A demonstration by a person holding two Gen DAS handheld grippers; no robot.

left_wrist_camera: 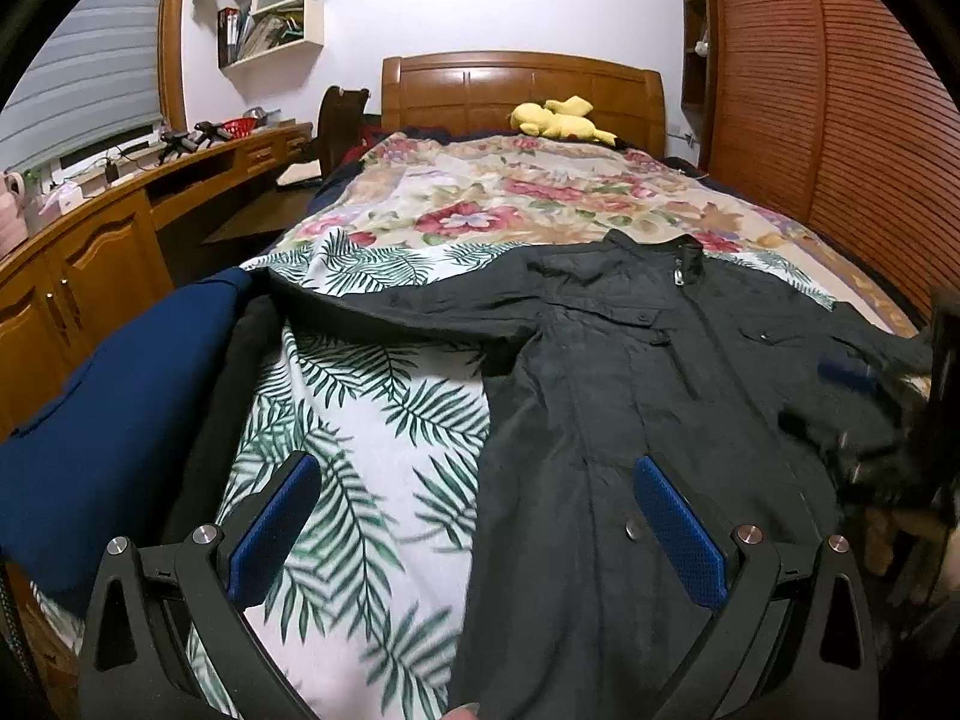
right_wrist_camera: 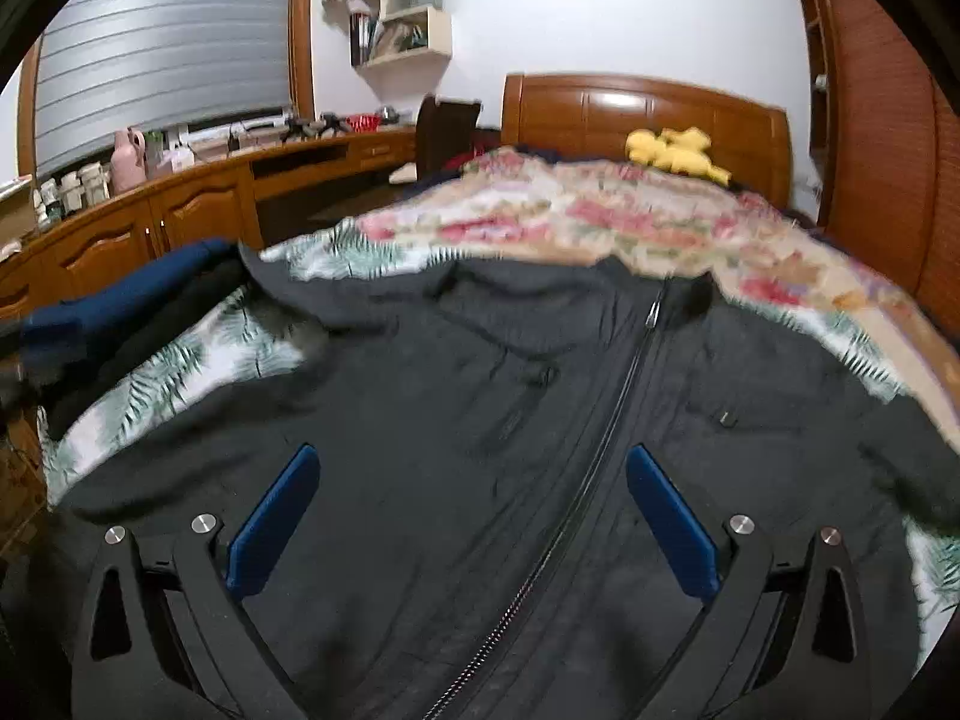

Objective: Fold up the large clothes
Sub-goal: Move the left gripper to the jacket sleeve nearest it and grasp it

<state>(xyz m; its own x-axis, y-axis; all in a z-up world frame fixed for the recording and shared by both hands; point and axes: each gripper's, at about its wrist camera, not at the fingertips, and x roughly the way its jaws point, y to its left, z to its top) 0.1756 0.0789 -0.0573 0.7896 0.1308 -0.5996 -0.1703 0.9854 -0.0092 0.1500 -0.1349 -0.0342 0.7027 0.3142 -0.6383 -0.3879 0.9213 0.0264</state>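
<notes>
Left wrist view: the left gripper (left_wrist_camera: pixel 477 513) hangs over the foot of the bed (left_wrist_camera: pixel 372 420), its jaws spread wide and holding nothing. The 2 blue pads (left_wrist_camera: pixel 678 534) frame the lower hem of a black jacket (left_wrist_camera: pixel 630 372), which lies face up and zipped on the palm-leaf sheet (left_wrist_camera: pixel 360 396), collar toward the wooden headboard (left_wrist_camera: pixel 522 90), 1 sleeve stretched out to the left. A dark blue garment (left_wrist_camera: pixel 114 408) is bunched at the bed's left edge. A yellow plush toy (left_wrist_camera: pixel 561 117) rests by the headboard.

Right wrist view: the right gripper (right_wrist_camera: pixel 471 516) hovers low above the jacket (right_wrist_camera: pixel 420 420), jaws wide apart and empty, the zipper (right_wrist_camera: pixel 600 444) running diagonally between the pads. The picture is blurred.
</notes>
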